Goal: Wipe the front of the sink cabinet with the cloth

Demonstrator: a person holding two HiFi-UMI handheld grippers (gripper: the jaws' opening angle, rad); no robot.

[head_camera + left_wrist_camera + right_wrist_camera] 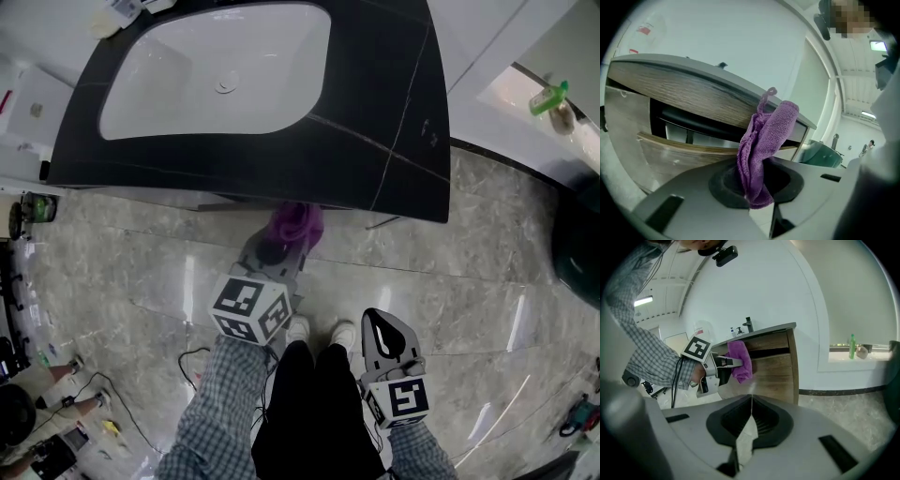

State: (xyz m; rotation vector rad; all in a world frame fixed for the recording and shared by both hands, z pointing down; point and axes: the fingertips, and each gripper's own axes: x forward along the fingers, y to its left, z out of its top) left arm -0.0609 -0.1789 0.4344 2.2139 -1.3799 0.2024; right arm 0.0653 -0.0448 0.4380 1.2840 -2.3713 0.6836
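The sink cabinet has a black top, a white basin and a wood-grain front with a dark gap between its panels. My left gripper is shut on a purple cloth, held right under the top's front edge. In the left gripper view the cloth stands up from the closed jaws, close to or touching the wood front. My right gripper hangs low near the person's legs, shut and holding nothing. The right gripper view shows the cloth against the cabinet front.
A green bottle stands on a window ledge at the right. A dark green bin sits on the marble floor to the right. Cables trail on the floor at the left. A tap and bottles stand on the counter.
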